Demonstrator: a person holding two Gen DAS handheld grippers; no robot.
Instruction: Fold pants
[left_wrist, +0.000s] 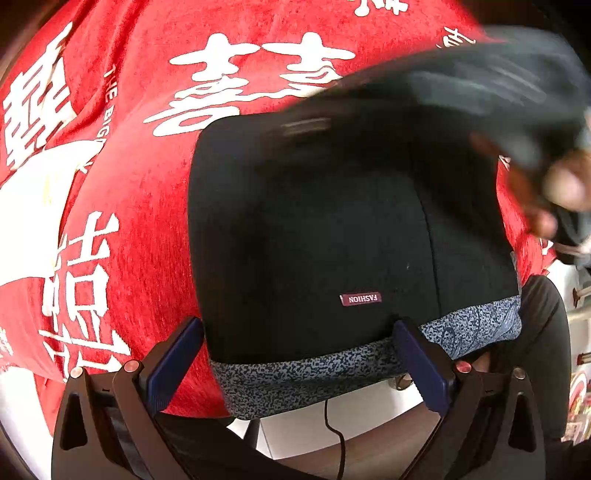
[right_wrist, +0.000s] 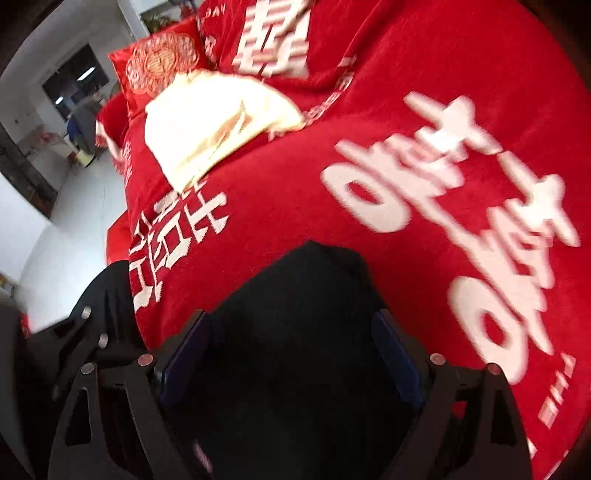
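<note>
Two open hand-held grippers over black pants (left_wrist: 332, 229).

Two close wrist views steeply down, sharing pants (left_wrist: 332, 229) on bedspread (right_wrist: 295, 199)

Motion blur smears the right gripper (left_wrist: 461, 92); the pants (right_wrist: 295, 332) hide its gap.

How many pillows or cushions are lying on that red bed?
2: a cream pillow lying on the red blanket, and a red embroidered cushion just behind it, touching it. More may lie out of view.
</note>
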